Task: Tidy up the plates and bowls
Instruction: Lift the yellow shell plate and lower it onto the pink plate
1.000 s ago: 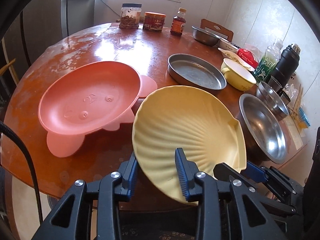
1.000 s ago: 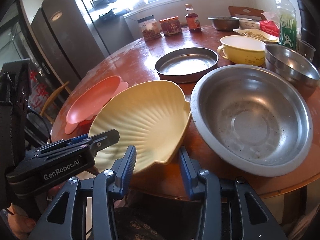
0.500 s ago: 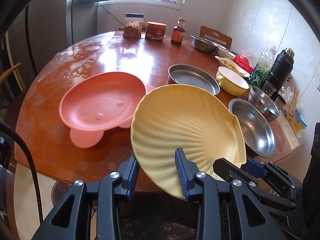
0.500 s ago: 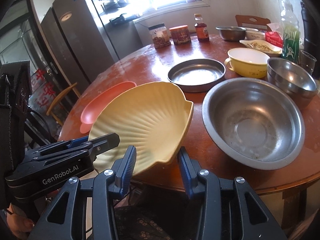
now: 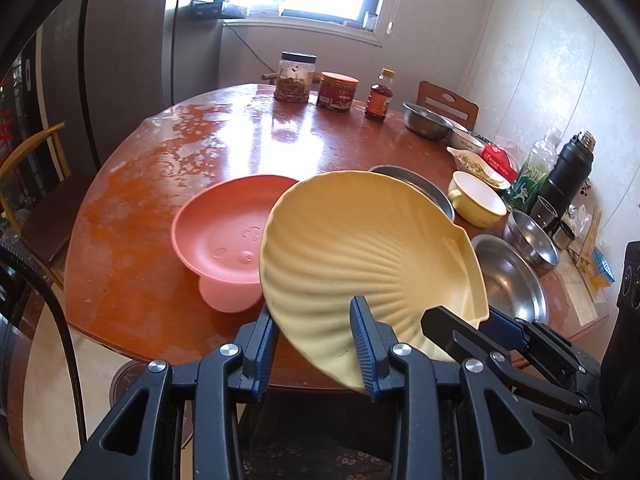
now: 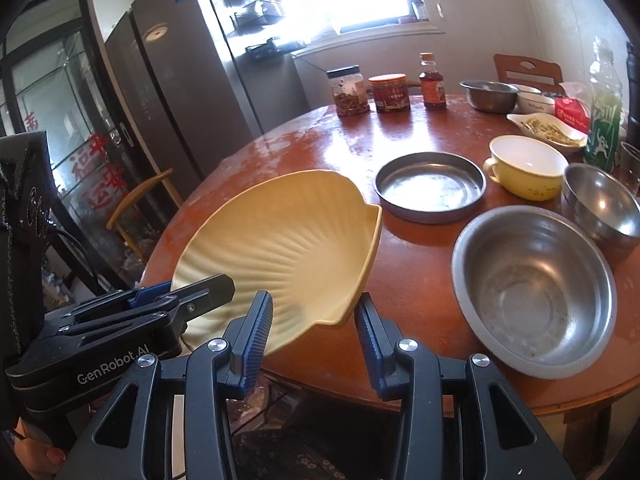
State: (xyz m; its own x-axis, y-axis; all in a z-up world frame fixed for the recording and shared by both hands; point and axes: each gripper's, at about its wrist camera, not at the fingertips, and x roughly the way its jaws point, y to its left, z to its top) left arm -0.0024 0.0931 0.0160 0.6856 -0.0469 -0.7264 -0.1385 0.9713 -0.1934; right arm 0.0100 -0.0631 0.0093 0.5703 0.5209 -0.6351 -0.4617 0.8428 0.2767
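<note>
A yellow shell-shaped plate (image 5: 368,252) is held tilted in the air over the near edge of the round wooden table (image 5: 240,136). My left gripper (image 5: 316,344) and my right gripper (image 6: 314,332) are each shut on its near rim, side by side. The plate also shows in the right wrist view (image 6: 288,240). A pink pig-shaped plate (image 5: 220,236) lies on the table left of it. A large steel bowl (image 6: 532,292), a flat steel pan (image 6: 430,188), a yellow cup-bowl (image 6: 524,168) and a smaller steel bowl (image 6: 600,204) stand to the right.
Jars (image 5: 296,80) and a sauce bottle (image 5: 380,96) stand at the table's far edge. A steel bowl (image 5: 426,124), food dish, green bottle (image 5: 528,176) and black flask (image 5: 568,176) line the right side. A wooden chair (image 5: 24,168) stands at left, a fridge (image 6: 180,80) behind.
Both grippers have lifted the yellow plate up and back from the table; the table and dishes now look farther away and lower.
</note>
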